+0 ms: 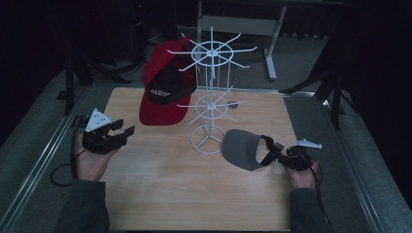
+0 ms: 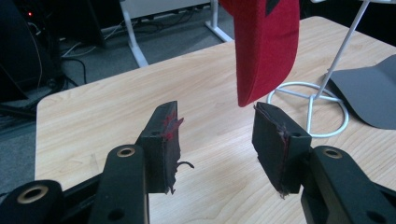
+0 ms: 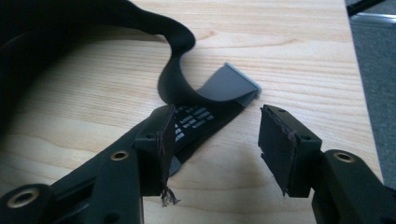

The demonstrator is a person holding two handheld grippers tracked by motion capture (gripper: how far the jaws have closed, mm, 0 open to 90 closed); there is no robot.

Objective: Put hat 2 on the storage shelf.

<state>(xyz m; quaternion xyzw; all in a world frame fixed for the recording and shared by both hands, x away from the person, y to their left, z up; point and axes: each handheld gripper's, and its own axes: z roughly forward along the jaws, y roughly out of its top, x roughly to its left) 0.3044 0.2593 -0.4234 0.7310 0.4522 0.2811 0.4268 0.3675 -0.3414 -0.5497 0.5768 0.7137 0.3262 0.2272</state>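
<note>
Fingers [image 3: 163, 135] of the right gripper [image 1: 283, 153] spread wide, pinching nothing, with the black strap [image 3: 196, 116] of the grey visor [image 1: 240, 148] lying on the worktop [image 1: 160, 170] between them and close against the left one. Fingers [image 2: 166, 133] of the left gripper [image 1: 119, 132] likewise spread and empty, hovering over bare wood just short of the hanging brim of the red cap [image 2: 266, 46].

Grey visor flat on the worktop just right of the round base of the white wire rack [image 1: 210, 97], strap end turned toward the right hand. Red cap hung on the rack's left side, brim down, near the worktop.

Judged step: the reach-in for a grasp on the visor strap, presumably to hang the visor on a free rack arm. Next move likely calls for easing forward so the strap sits square between the pads, closing firmly on it, then lifting clear of the rack base without snagging the wire prongs.

Writing: small white print on the strap's inner face, too blurred to read. White lettering on the black front panel of the red cap, also too small to read.
</note>
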